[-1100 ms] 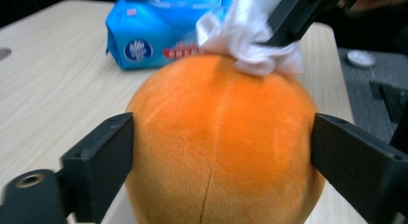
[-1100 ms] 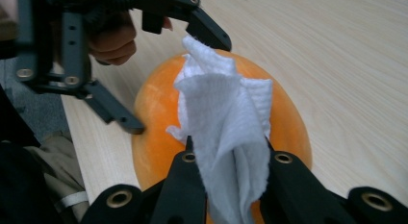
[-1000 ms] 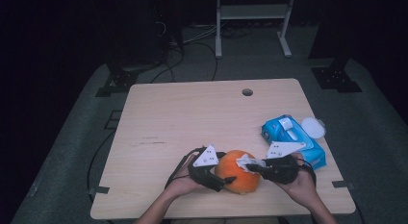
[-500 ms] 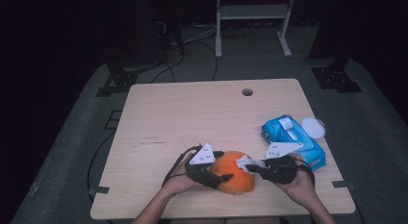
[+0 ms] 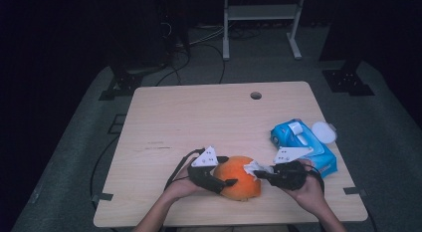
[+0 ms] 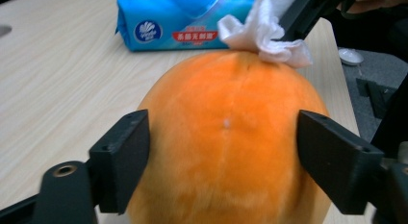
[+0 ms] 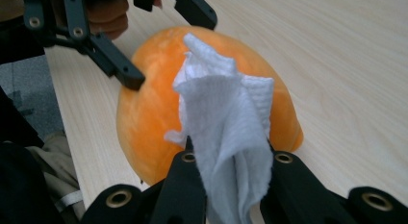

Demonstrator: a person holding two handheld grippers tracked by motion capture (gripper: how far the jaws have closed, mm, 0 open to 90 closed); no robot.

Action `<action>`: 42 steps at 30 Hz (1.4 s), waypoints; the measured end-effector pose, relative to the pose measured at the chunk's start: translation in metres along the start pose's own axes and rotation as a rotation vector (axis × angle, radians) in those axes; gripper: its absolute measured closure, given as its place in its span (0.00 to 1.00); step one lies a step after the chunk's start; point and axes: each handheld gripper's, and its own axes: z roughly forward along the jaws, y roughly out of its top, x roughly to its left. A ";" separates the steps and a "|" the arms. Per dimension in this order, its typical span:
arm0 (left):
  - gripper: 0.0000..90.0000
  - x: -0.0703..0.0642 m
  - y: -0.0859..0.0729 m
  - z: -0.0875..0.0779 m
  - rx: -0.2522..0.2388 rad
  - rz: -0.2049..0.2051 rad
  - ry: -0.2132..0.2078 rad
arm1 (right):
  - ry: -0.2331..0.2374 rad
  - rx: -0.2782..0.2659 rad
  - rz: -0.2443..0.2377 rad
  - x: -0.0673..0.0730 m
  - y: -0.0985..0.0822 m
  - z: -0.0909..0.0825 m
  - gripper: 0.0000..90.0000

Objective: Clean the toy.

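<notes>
Left gripper (image 5: pixel 226 181): positioned at the near edge of the table (image 5: pixel 199 112), held by the person's left hand (image 5: pixel 185 188). Its two black jaws stand one on each side of the orange plush fruit (image 5: pixel 242 177). The jaws have just been closing around it. In the left gripper view the left gripper (image 6: pixel 223 152) has both pads against the flanks of the orange plush fruit (image 6: pixel 226 147), so it is clamped on the fruit. The fruit lies directly ahead of this gripper, between its jaws, resting on the table.

Orange plush fruit: located between the two grippers, touching both. In the right gripper view the orange plush fruit (image 7: pixel 159 108) lies just beyond the jaw tips.

Right gripper (image 5: pixel 263 173): held by the person's right hand (image 5: pixel 308 189), pointing toward the fruit. In the right gripper view the right gripper (image 7: pixel 231 161) is closed on a crumpled white wipe (image 7: pixel 226 128). The wipe stands up from between the jaws and lies against the top of the fruit. In the left gripper view the white wipe (image 6: pixel 262 31) rests on the far upper edge of the fruit.

Blue wipe pack (image 5: pixel 303 145): lies on the table just beyond the right gripper, apart from the fruit. Its white lid (image 5: pixel 323 131) is flipped open on the far side.
</notes>
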 end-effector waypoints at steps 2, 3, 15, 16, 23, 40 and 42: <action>0.26 0.004 -0.003 -0.002 0.003 -0.026 0.002 | -0.001 0.013 0.014 -0.004 -0.004 0.001 0.92; 0.26 0.005 -0.004 -0.002 0.001 -0.035 0.002 | -0.004 0.025 0.020 -0.007 -0.007 0.003 0.92; 0.26 0.019 -0.013 -0.006 -0.015 -0.131 -0.008 | 0.053 0.019 -0.014 0.007 -0.001 0.003 0.91; 0.26 0.019 -0.014 -0.006 -0.017 -0.138 -0.009 | 0.052 0.021 -0.008 0.004 -0.002 0.004 0.91; 0.27 0.013 -0.010 -0.006 -0.006 -0.088 -0.032 | 0.018 0.040 0.082 -0.019 -0.011 0.007 0.91; 0.22 0.004 -0.005 -0.006 0.004 -0.021 -0.082 | 0.034 -0.009 0.084 -0.014 -0.002 0.003 0.92; 0.15 0.007 -0.003 -0.004 0.008 -0.060 -0.051 | 0.040 0.003 0.090 -0.016 -0.004 0.004 0.92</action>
